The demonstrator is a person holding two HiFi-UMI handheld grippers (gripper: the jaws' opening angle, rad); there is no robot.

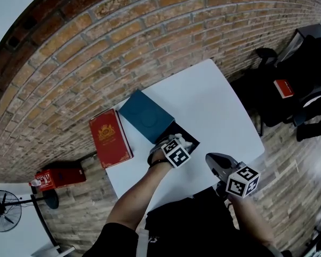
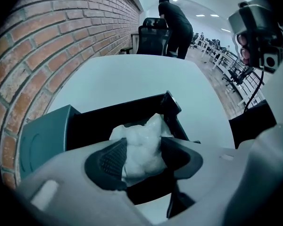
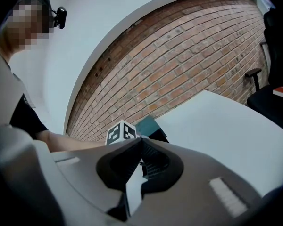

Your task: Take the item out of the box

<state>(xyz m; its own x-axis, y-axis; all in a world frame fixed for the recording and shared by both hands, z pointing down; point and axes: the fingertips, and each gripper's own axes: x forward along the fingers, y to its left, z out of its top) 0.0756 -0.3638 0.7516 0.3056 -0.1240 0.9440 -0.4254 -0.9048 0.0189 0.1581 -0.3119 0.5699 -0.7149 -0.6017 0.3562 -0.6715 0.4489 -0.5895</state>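
Head view: white table (image 1: 214, 100); open black box (image 1: 191, 139), teal lid (image 1: 146, 116) touching it, red book (image 1: 109, 138) at table edge.
Left gripper view: left gripper (image 2: 142, 149) pinching white crumpled bundle (image 2: 140, 134) inside the box.
Right gripper view: right gripper (image 3: 140, 140), fingers pressed together, empty.

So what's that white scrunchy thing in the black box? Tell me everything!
The white bundle looks like crumpled, slightly see-through plastic wrap, lumpy and soft-looking. It sits inside the open black box on the white table. The left claw reaches down over it, with one pad pressing on each side.
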